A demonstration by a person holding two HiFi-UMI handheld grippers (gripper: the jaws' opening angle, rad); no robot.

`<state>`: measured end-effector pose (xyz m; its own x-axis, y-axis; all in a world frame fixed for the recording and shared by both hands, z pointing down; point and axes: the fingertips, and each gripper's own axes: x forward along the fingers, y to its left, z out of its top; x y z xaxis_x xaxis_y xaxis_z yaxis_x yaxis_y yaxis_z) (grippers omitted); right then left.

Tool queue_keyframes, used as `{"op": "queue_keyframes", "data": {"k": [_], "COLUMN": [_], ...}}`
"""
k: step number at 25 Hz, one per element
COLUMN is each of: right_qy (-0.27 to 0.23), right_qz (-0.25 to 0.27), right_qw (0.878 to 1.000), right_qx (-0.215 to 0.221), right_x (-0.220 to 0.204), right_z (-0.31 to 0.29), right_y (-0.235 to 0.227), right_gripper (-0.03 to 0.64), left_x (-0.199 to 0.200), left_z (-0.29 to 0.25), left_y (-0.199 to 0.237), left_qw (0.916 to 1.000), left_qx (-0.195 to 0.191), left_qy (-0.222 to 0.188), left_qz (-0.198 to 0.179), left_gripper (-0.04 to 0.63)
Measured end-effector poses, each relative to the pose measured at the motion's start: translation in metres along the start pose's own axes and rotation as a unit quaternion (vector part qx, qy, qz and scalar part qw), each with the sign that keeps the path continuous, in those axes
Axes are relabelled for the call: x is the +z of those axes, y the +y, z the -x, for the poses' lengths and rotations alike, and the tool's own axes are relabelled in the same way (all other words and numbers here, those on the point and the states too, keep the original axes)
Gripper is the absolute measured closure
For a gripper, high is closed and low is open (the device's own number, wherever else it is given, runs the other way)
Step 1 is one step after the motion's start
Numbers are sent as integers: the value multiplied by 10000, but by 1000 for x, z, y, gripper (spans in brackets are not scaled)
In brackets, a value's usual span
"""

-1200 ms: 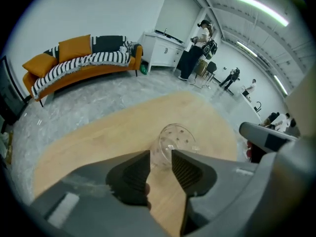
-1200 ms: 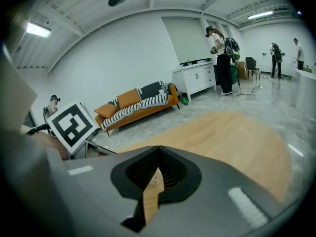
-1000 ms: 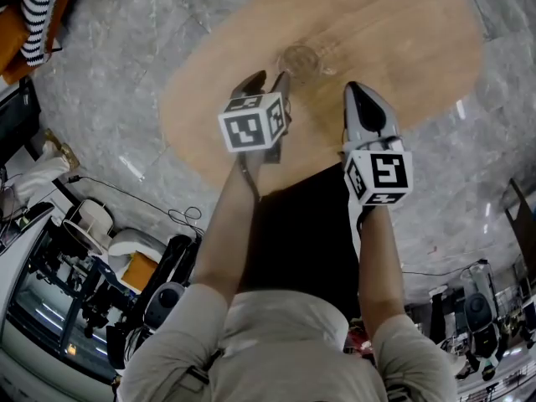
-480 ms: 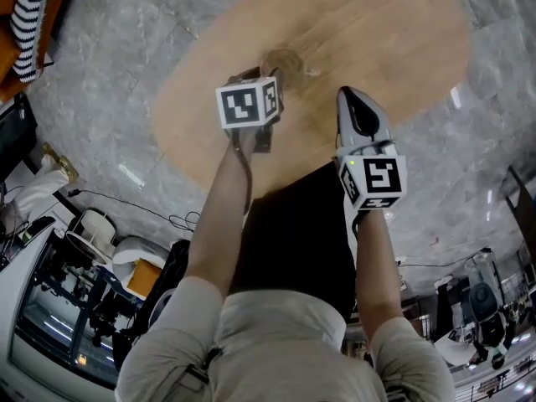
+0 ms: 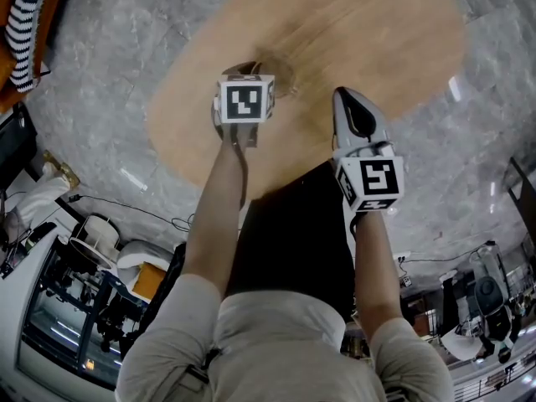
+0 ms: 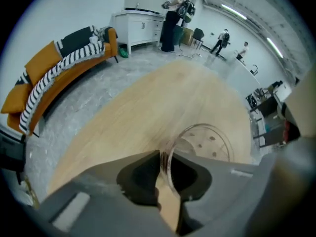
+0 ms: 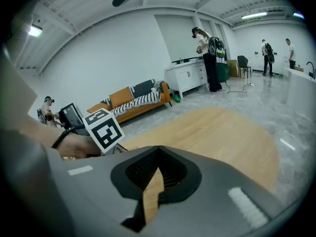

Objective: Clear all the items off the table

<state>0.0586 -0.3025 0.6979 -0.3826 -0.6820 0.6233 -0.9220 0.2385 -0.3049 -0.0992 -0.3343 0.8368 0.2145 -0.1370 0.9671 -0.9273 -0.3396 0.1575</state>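
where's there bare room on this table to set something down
Nearly the whole wooden table is bare: the far end beyond the clear glass, and the side ahead of the right tool. The only crowded spot is around the left tool, whose jaws have just been closing on the glass rim.

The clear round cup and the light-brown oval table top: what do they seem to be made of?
The clear round cup looks like glass or clear plastic, glossy: the table shows through its wall and base; which one, I cannot tell. The light-brown oval table top looks like wood or wood veneer, matt to satin: long streaks of grain run along it.
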Motion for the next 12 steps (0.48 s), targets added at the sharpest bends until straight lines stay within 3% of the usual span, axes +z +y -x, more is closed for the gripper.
{"op": "queue_keyframes", "data": {"k": [2,12], "right_qy": [2,41], "right_qz": [-2,69], "right_qw": [10000,10000], "right_qx": [-7,21], "right_x": [-1,-5], "right_z": [0,2], "right_y": [-1,8], "right_gripper": [611,611], "left_x": [0,-9], "left_z": [0,6], "left_y": [1,-10], "left_qw": [9999,9985], "left_qx": [35,-387], "left_qy": [11,-256], "left_qz": [-122,285], "left_gripper": [545,556]}}
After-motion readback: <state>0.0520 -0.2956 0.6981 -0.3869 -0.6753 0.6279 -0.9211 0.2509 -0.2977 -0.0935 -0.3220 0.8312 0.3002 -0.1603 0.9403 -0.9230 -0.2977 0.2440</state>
